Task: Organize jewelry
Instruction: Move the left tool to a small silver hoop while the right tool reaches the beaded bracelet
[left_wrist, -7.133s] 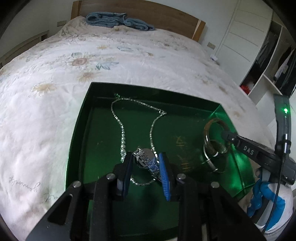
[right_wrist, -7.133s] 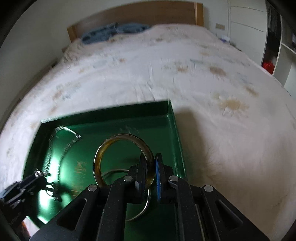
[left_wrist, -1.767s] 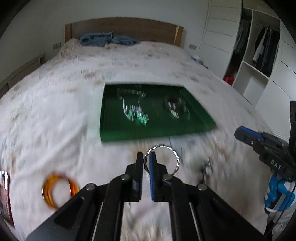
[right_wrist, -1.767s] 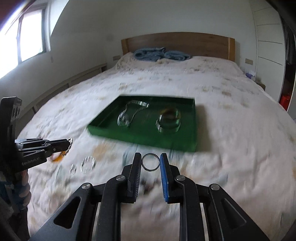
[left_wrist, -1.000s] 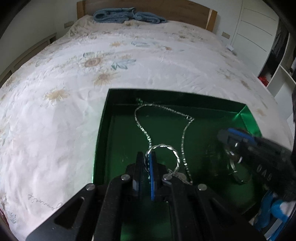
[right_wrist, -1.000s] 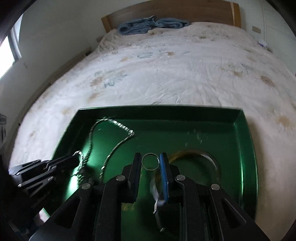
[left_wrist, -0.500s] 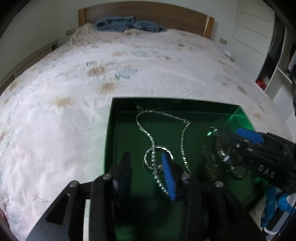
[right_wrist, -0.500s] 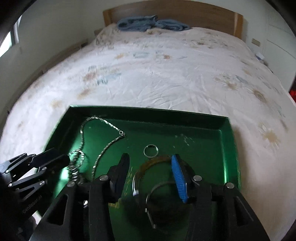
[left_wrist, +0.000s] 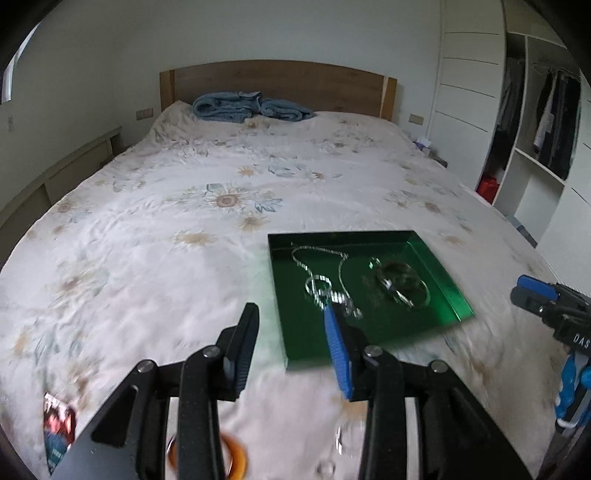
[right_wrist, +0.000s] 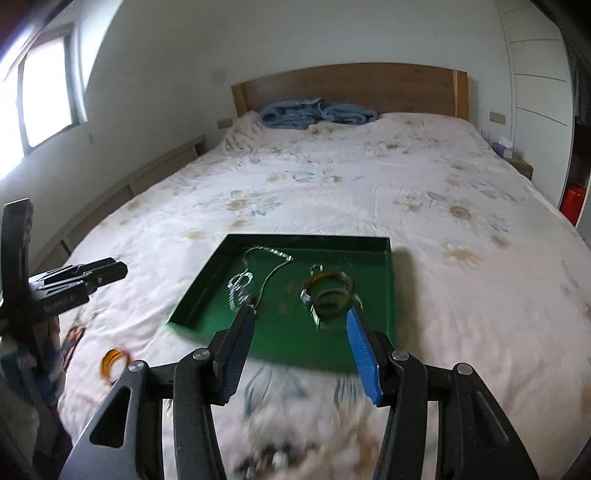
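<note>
1. The left gripper hangs above the bedspread with its jaws spread wide and nothing between them.
2. The right gripper is likewise wide open and empty, held above the near edge of the green tray.
3. From the left gripper, the tray lies ahead and to the right; from the right gripper it sits directly ahead, just beyond the fingertips.
4. Already in the tray: a silver chain necklace in the left half, a twisted silver ring lying on the chain, a small plain ring near the middle, and a stack of bangles in the right half.
5. Judging by this, a good part of the sorting looks done, since several pieces are gathered inside the tray.
6. Still outside it: an orange bangle lies on the bedspread directly below the left gripper, partly hidden by its frame; the right camera shows it well to the left of the right gripper.
7. Small, blurred pieces lie on the bedspread close beneath each gripper; what they are cannot be told.
8. A red and blue packet rests on the bed far to the left of the left gripper; whether it belongs to the task is unclear.
9. The likely remaining work is to pick up the orange bangle and the small loose pieces and place them in the tray.
</note>
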